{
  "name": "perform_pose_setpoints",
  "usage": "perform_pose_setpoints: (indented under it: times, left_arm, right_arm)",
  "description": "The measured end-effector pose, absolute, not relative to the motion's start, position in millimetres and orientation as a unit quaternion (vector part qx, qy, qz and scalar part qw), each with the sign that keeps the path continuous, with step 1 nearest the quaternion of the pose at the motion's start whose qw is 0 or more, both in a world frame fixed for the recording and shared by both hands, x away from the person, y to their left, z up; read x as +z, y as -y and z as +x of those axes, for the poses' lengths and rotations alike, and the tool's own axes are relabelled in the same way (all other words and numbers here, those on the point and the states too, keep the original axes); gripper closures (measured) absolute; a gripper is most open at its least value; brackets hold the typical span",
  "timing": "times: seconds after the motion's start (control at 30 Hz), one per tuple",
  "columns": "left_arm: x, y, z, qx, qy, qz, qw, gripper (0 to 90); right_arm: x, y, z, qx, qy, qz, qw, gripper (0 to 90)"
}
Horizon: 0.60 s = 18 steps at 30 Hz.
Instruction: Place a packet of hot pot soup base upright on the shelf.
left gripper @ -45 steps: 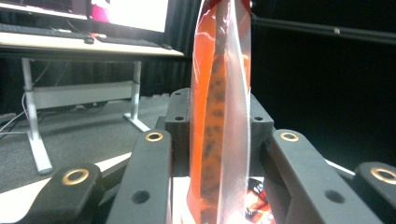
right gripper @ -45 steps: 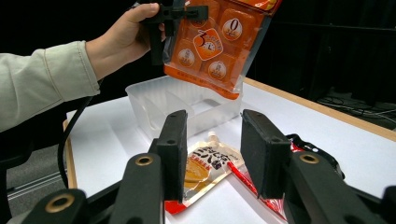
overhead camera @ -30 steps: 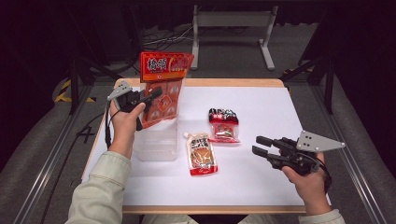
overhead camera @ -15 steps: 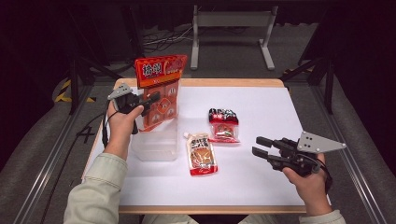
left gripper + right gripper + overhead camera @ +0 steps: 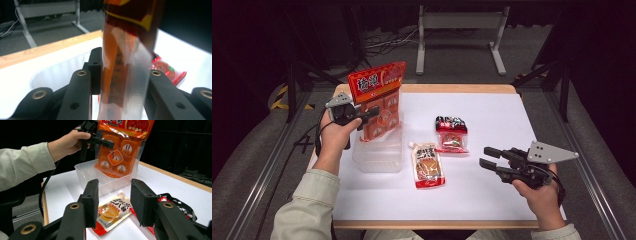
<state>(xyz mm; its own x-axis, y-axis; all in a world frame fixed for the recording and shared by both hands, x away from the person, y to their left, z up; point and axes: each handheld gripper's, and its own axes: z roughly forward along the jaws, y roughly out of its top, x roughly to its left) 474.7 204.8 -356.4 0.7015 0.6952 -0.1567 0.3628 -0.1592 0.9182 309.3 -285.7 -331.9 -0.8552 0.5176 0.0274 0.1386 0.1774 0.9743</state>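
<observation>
Left gripper clamped on orange pouch above clear bin; may catch rim, tip it. Right gripper open, empty.

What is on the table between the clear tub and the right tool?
In the high view, a spouted pouch lies on the white table between the tub and the right tool.

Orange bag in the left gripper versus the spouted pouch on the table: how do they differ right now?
The orange bag hangs upright, clamped by the left gripper, its bottom inside the clear tub; the spouted pouch lies flat on the white table, untouched. The orange bag is clearly larger, with a see-through lower half showing orange packets; the spouted pouch is opaque. Both are red-orange food packs.
</observation>
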Motion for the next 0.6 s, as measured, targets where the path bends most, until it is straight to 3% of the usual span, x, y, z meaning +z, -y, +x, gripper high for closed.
perform_pose_setpoints:
  times: [0.17, 0.6]
  left_arm:
    - [-359, -202, 471, 0.141, -0.352, 0.776, 0.504, 69.5]
    - [-376, -221, 467, 0.11, -0.387, 0.757, 0.515, 69.3]
  right_arm:
    - [-332, 284, 309, 0.604, -0.752, 0.213, 0.155, 58.9]
    - [-333, 281, 310, 0.603, -0.755, 0.21, 0.15, 58.6]
